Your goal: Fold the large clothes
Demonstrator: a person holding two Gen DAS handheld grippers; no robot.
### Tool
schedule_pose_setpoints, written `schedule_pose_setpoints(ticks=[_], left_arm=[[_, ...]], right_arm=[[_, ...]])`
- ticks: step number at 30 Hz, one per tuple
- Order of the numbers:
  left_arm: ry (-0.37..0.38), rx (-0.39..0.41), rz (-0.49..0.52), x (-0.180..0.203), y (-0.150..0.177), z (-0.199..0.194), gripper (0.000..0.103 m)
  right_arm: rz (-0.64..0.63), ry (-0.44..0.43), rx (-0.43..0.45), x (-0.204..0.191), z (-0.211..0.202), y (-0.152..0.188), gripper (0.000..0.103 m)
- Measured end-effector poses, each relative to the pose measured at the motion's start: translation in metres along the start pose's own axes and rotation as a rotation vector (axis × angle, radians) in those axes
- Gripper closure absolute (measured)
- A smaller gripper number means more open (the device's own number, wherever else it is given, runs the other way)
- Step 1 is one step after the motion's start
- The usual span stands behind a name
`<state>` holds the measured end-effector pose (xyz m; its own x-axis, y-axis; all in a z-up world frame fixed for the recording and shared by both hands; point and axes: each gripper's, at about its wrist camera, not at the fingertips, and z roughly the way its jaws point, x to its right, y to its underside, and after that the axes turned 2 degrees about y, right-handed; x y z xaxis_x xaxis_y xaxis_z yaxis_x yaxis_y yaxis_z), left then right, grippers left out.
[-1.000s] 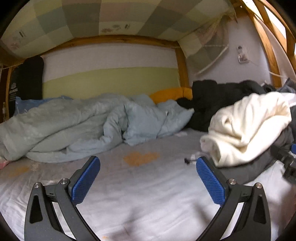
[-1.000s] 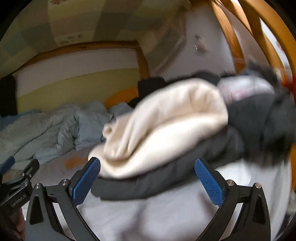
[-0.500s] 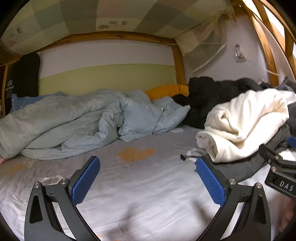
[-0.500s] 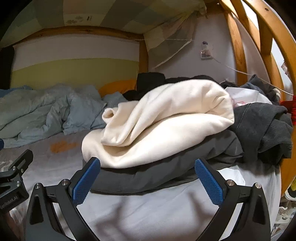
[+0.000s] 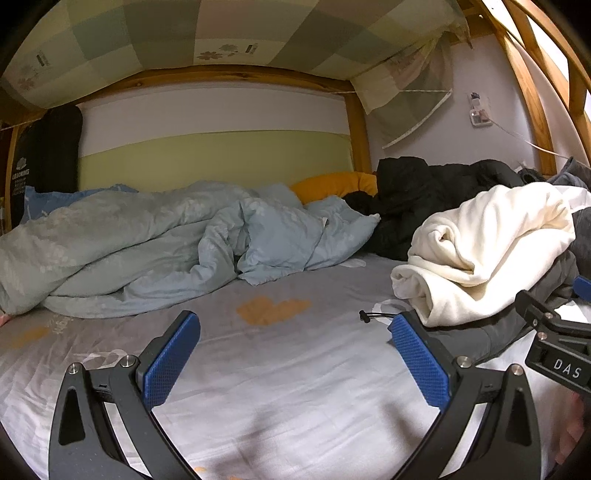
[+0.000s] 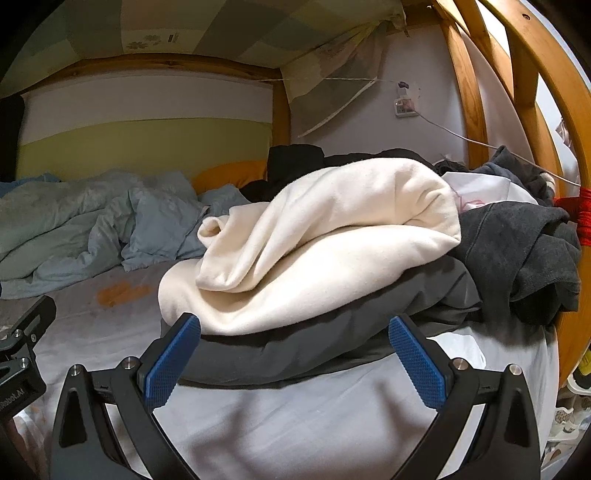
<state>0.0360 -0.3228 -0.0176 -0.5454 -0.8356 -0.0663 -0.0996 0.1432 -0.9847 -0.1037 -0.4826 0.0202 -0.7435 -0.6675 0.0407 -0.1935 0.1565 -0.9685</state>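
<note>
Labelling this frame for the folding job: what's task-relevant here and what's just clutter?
Job:
cream garment
dark grey garment under it
charcoal sweatshirt
left gripper, open
right gripper, open

Lying about:
blue duvet
orange pillow
black jacket
bedsheet

A bedroom in a home, seen from the lower bunk of a wooden bunk bed (image 5: 356,122). A checked mattress underside (image 5: 229,33) arches overhead, and a curved wooden ladder frame (image 6: 524,92) rises at the side. A grey printed bedsheet (image 5: 295,369) covers the mattress. A rumpled pale blue duvet (image 5: 147,236) and an orange pillow (image 5: 332,184) lie at the far end. Unfolded clothes are heaped on the bed, a cream fleece garment (image 6: 332,240) on top of dark grey ones (image 6: 517,251).
</note>
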Motion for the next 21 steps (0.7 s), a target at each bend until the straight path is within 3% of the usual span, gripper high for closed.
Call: schedule_pose_setpoints(ticks=[21], left_arm=[[-0.008, -0.003, 0.002, 0.0017, 0.0006, 0.0018, 0.000]], right_arm=[[-0.014, 0.008, -0.005, 0.0019, 0.0034, -0.0015, 0.000]])
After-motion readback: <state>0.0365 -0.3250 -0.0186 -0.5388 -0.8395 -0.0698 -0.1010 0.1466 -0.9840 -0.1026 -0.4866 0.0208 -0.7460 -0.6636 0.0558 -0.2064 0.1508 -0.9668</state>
